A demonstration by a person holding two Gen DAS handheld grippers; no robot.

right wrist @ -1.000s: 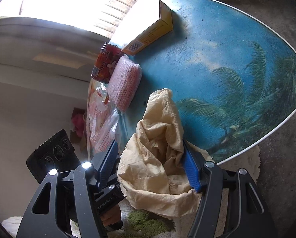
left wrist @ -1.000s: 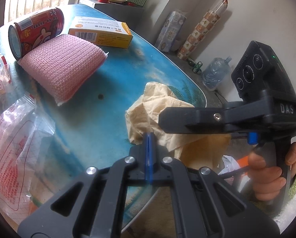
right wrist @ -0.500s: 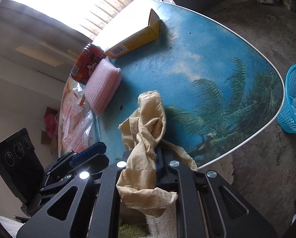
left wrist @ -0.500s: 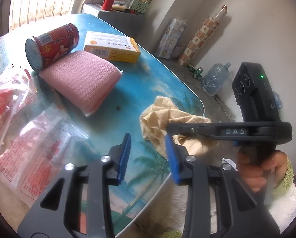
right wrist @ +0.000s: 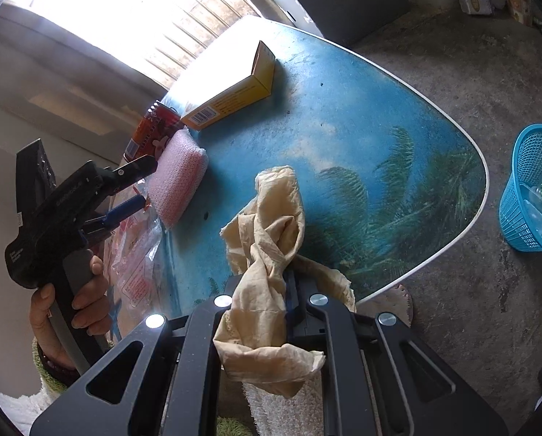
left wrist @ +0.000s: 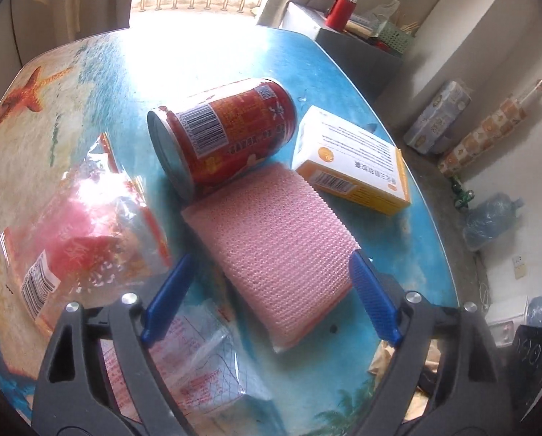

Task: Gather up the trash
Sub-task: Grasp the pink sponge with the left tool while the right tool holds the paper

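My right gripper [right wrist: 271,290] is shut on a crumpled beige paper towel [right wrist: 271,229] at the near edge of the blue table [right wrist: 361,116]; the towel's far end still rests on the tabletop. My left gripper [left wrist: 267,298] hangs over a pink sponge [left wrist: 278,239], its jaws opening wide, blue pads [left wrist: 372,298] on either side of the sponge's near end without touching it. A red can [left wrist: 231,134] lies on its side behind the sponge. A yellow and white box [left wrist: 354,160] sits to its right. Clear plastic wrappers [left wrist: 89,239] with red print lie at left.
A blue mesh basket [right wrist: 532,189] stands on the concrete floor right of the table, with some items inside. A hand [right wrist: 78,290] holds the left gripper's handle. Boxes, a red flask [left wrist: 338,3] and a dark cabinet stand along the far wall.
My right gripper closed on the beige towel and bunched it up. My left gripper let go, opened wide and swung left from the towel to above the pink sponge.
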